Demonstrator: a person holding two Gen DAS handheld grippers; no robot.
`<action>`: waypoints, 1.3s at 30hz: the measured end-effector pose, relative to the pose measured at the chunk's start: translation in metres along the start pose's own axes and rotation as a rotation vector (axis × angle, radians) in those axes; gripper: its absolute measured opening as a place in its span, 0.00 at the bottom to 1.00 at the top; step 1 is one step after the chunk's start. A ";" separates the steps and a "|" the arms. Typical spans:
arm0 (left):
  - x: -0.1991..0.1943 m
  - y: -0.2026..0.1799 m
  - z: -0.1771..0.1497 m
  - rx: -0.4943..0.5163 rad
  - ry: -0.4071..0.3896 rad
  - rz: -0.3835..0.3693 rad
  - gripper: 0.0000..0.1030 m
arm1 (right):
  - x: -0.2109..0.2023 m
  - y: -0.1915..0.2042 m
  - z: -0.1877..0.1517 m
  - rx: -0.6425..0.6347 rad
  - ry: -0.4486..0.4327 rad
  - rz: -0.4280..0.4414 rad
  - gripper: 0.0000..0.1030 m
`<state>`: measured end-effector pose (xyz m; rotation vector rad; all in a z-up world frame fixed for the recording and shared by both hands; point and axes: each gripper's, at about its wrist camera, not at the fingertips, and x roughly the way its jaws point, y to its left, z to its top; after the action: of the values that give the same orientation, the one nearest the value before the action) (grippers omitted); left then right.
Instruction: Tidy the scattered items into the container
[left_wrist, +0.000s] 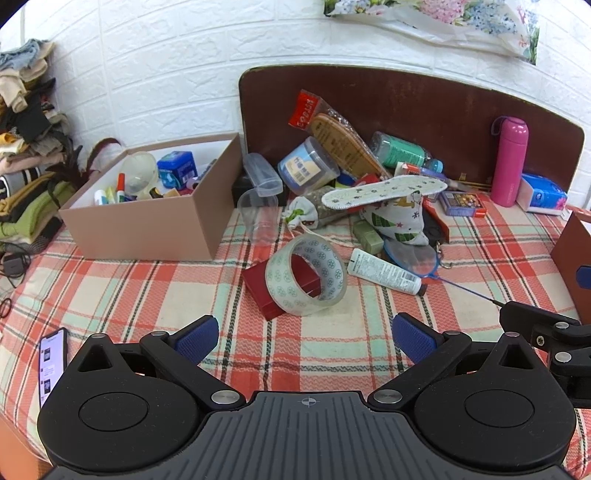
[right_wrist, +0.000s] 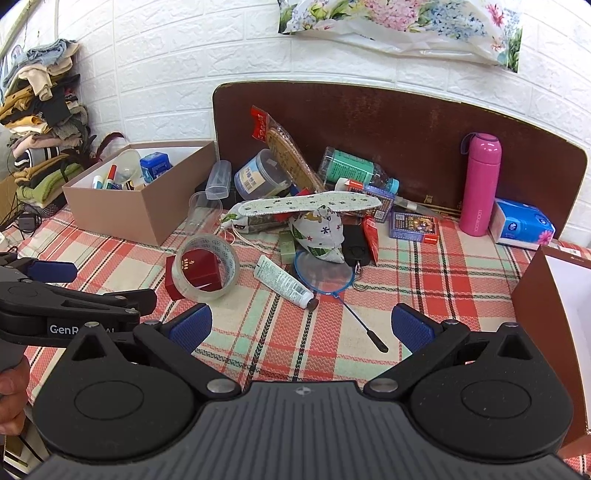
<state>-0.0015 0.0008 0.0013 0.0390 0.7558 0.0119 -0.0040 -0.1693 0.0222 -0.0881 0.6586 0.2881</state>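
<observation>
White brick wall behind, plaid cloth (left_wrist: 147, 295) over bench. Left claw (left_wrist: 303, 338) hovered low, fingers wide apart, nothing between them. Right claw (right_wrist: 301, 328) likewise spread, empty. Tape roll (left_wrist: 306, 275) stood tilted on red box (left_wrist: 273, 291), straight ahead of left claw. White tube (left_wrist: 384, 271) lay just right of tape. Cardboard container (left_wrist: 147, 225) sat far left, markers and blue tin inside. Clutter pile near brown headboard (left_wrist: 406, 96); pink flask (left_wrist: 509, 162) upright at right.

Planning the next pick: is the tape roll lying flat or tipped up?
Tipped up. The tape roll leans on its edge against the red box, its hole facing the cameras, with the box visible through it.
</observation>
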 end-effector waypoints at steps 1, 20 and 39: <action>0.000 0.000 0.000 0.000 -0.001 0.000 1.00 | 0.000 0.001 0.000 0.001 -0.001 0.000 1.00; 0.001 -0.002 0.000 -0.003 0.005 -0.008 1.00 | -0.001 0.006 -0.004 0.011 -0.007 0.005 1.00; 0.002 0.000 -0.002 0.002 0.014 -0.026 1.00 | 0.001 -0.002 0.001 0.015 0.003 0.009 1.00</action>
<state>-0.0015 0.0009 -0.0013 0.0312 0.7707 -0.0130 -0.0018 -0.1706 0.0224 -0.0710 0.6643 0.2920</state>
